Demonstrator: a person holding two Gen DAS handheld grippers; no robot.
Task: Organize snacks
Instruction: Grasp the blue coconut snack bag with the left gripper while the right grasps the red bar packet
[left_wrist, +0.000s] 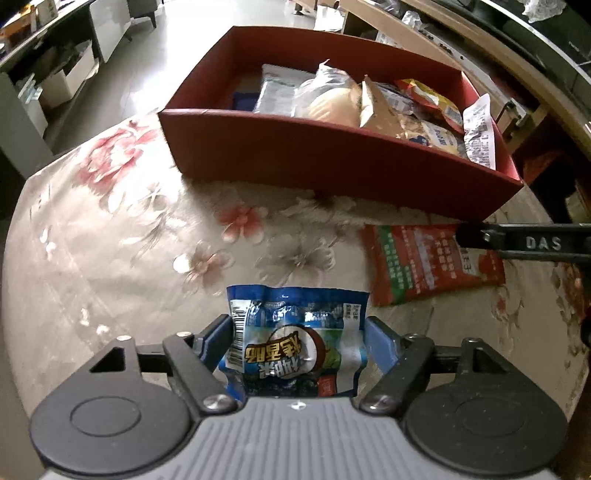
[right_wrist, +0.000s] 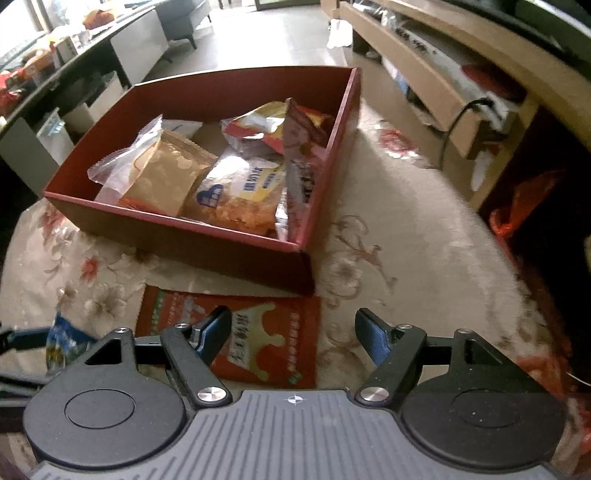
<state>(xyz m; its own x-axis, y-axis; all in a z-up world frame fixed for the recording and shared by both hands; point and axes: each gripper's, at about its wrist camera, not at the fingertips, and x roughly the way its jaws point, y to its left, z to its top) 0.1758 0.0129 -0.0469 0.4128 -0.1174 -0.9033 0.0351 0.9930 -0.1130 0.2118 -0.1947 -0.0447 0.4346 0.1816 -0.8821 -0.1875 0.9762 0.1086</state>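
left wrist view gives us the red box (left_wrist: 332, 162) on the flowered tabletop (left_wrist: 110, 240), already holding most of the snack packets (left_wrist: 369, 103). we judge two remain outside. the orange packet (right_wrist: 258, 343) lies flat just before the box; our right gripper (right_wrist: 293, 338) hovers over it, jaws spread, pinching nothing. the blue packet (left_wrist: 295, 347) sits between the jaws of our left gripper (left_wrist: 299, 343), which pinch its sides.
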